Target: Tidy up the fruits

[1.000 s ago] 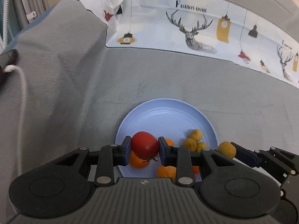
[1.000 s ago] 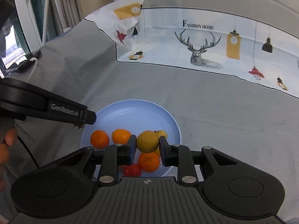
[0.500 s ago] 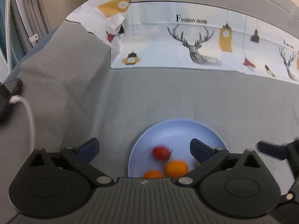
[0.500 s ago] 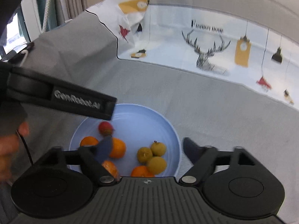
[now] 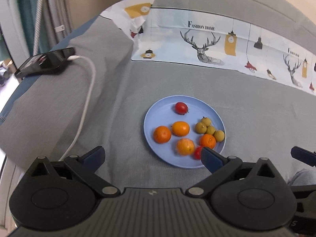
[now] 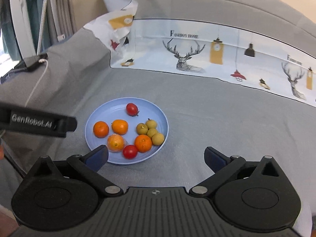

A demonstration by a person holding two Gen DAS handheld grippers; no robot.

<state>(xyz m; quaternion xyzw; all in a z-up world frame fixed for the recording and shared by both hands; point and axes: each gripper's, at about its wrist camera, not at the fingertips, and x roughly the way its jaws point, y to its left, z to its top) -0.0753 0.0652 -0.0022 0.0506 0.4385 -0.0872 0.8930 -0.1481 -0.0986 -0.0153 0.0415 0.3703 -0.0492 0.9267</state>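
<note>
While the fruits (image 6: pixel 126 132) sit loose on the round blue plate (image 6: pixel 102 114) on the grey cloth (image 6: pixel 217 118), your left gripper (image 5: pixel 153 158) and right gripper (image 6: pixel 156 156) gape wide, holding nothing.

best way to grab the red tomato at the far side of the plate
Grip the far tomato across its round middle, coming straight down from above. It lies alone on the blue plate with bare plate around it, so open jaws fit either side. Its stem points toward the near right; keep the pads off it.
</note>
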